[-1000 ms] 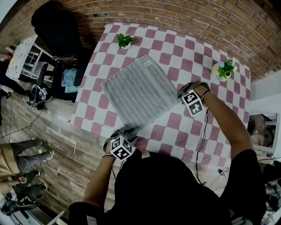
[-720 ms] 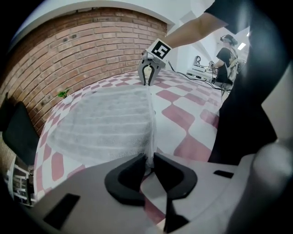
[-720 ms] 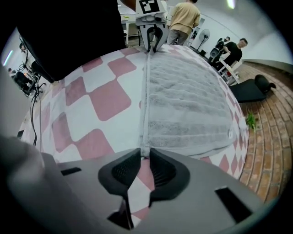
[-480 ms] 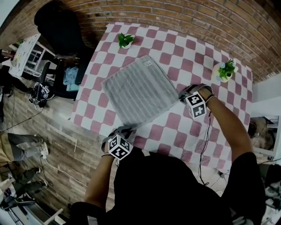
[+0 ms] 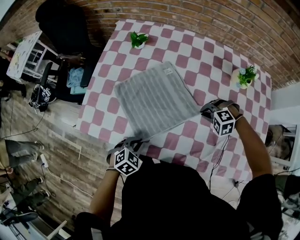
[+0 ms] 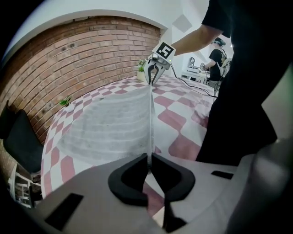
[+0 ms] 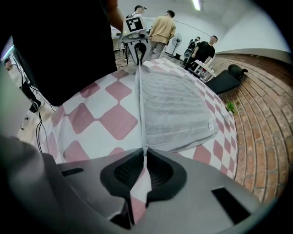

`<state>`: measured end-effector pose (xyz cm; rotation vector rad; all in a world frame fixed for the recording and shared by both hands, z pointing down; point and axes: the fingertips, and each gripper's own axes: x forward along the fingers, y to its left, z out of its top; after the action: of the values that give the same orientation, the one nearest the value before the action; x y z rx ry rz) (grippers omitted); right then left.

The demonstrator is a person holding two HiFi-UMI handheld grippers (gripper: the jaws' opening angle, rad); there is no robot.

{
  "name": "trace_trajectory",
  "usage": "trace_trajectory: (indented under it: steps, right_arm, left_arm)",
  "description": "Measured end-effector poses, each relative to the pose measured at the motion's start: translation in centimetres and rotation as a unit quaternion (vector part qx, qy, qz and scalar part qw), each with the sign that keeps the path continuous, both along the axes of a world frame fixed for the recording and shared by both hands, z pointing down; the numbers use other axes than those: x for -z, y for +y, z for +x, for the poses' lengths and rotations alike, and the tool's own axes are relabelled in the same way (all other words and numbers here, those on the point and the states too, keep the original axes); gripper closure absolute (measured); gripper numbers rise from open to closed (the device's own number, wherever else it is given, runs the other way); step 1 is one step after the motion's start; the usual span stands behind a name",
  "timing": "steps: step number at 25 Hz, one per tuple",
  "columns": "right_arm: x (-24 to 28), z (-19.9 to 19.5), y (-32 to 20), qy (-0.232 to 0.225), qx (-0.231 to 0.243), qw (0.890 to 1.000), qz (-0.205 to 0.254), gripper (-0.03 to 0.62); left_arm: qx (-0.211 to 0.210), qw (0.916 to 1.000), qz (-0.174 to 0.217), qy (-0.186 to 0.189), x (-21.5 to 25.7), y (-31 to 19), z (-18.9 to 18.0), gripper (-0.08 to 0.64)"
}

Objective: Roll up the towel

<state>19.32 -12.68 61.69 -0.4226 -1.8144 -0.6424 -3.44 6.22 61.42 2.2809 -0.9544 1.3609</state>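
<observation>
A grey ribbed towel (image 5: 154,98) lies spread flat on the pink-and-white checked table (image 5: 206,61). My left gripper (image 5: 136,142) is shut on the towel's near left corner at the table's front edge. My right gripper (image 5: 206,110) is shut on the near right corner. Between the two the near edge is lifted and pulled taut, seen as a thin raised line in the left gripper view (image 6: 150,123) and in the right gripper view (image 7: 141,109). A small white label (image 5: 168,71) marks the far corner.
Two small potted plants stand on the table, one at the far edge (image 5: 139,39) and one at the right (image 5: 246,76). A brick wall (image 5: 197,14) runs behind. A black chair (image 5: 61,28) and people stand off the table's left side.
Both grippers have closed on the towel's near corners and lifted them a little. The right gripper has shifted right and toward me, and the near edge is now taut.
</observation>
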Motion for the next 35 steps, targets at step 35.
trace_trajectory:
  steps: [35]
  right_arm:
    - [2.4,-20.9,-21.4,-0.117,-0.111,0.976,0.149,0.571]
  left_arm:
    - [0.151,0.983,0.104,0.007,3.3,-19.7,-19.5,0.531]
